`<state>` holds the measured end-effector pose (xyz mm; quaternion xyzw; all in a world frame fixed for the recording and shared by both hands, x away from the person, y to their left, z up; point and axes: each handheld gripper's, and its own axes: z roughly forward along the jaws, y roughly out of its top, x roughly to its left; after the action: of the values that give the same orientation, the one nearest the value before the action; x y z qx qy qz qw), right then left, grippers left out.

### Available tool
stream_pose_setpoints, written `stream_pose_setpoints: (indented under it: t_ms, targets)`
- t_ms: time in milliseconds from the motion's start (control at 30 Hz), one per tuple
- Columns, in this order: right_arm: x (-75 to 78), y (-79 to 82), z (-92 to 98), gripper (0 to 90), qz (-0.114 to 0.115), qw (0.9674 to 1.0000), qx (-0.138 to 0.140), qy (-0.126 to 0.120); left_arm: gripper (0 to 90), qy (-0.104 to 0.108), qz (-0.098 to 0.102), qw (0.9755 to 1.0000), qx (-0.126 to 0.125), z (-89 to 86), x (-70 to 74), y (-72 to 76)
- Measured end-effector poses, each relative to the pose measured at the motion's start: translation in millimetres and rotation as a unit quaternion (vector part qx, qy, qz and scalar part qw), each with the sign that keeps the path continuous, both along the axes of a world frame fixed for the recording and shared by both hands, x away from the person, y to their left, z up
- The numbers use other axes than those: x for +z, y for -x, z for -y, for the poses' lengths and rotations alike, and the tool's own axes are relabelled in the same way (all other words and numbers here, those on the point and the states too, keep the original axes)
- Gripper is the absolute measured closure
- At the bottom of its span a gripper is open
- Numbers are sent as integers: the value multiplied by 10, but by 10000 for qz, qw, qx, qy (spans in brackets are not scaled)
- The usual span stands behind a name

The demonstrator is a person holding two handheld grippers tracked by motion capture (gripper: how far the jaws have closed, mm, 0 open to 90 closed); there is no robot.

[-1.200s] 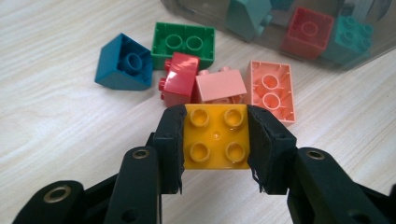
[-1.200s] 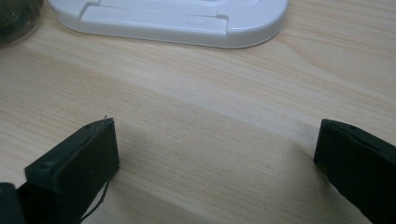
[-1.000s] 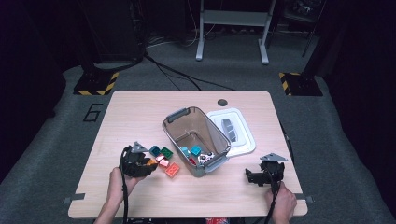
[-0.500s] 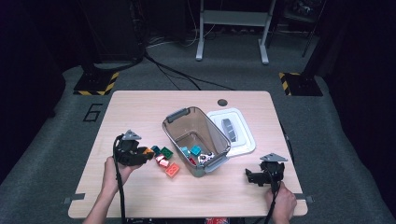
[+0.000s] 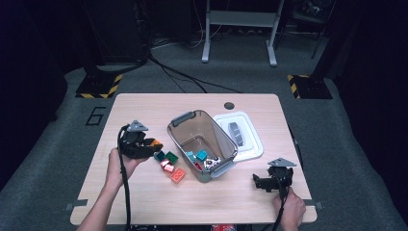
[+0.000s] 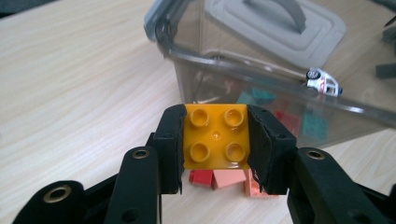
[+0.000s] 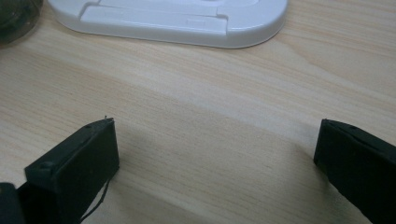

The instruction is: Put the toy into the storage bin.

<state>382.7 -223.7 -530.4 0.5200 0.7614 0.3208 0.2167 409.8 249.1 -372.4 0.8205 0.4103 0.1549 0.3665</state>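
orange four-stud brick [image 6: 216, 136] sat clamped by its two flat side walls in the left gripper [image 6: 215, 140], lifted above loose bricks [image 5: 172, 168] beside the bin [image 5: 186, 130]. looked light, rigid, glossy-slick, so smooth sides suited the pads best. right gripper [image 7: 215, 154] gaped wide, empty, over table [image 7: 196, 102].

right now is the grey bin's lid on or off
Off. The lid lies flat on the table beside the bin, whose top is open, with blocks and a toy car inside.
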Motion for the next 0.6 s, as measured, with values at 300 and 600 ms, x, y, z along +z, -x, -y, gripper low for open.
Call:
stream_pose_setpoints:
  t_ms: [300,600]
  targets:
    - [0,0,0,0,-2,10000,-2,0,591,-29,216,9996,-178,180,226,-70]
    - [0,0,0,0,0,10000,1,0,592,-53,319,9987,-401,478,314,-143]
